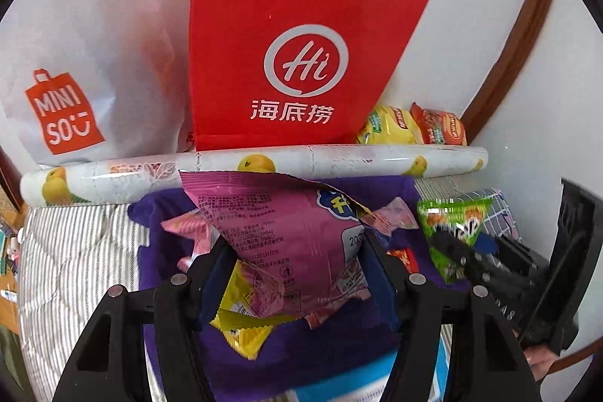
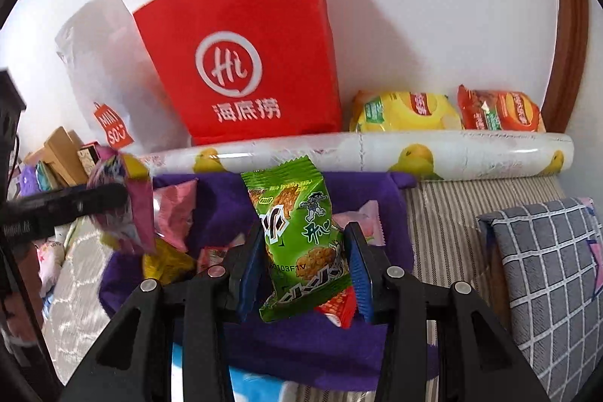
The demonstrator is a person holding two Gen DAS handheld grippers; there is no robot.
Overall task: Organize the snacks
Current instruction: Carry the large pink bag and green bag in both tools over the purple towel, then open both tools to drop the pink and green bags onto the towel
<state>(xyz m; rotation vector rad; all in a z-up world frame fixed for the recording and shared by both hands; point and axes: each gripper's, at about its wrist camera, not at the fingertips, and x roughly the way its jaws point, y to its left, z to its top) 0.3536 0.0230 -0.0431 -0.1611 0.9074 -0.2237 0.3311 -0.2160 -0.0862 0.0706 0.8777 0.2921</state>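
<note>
Gripping a crinkled pink foil snack bag, the left gripper holds it above a rumpled purple cloth strewn with small pink and yellow packets. Beside it, the right gripper is clamped on a green plastic snack packet over the same cloth — both packets lifted clear. Just beyond lies a long white roll printed with yellow fruit. Behind the roll, against the wall, stand a red paper carrier bag and a white paper carrier bag — with a yellow crisp bag and an orange crisp bag to the right.
</note>
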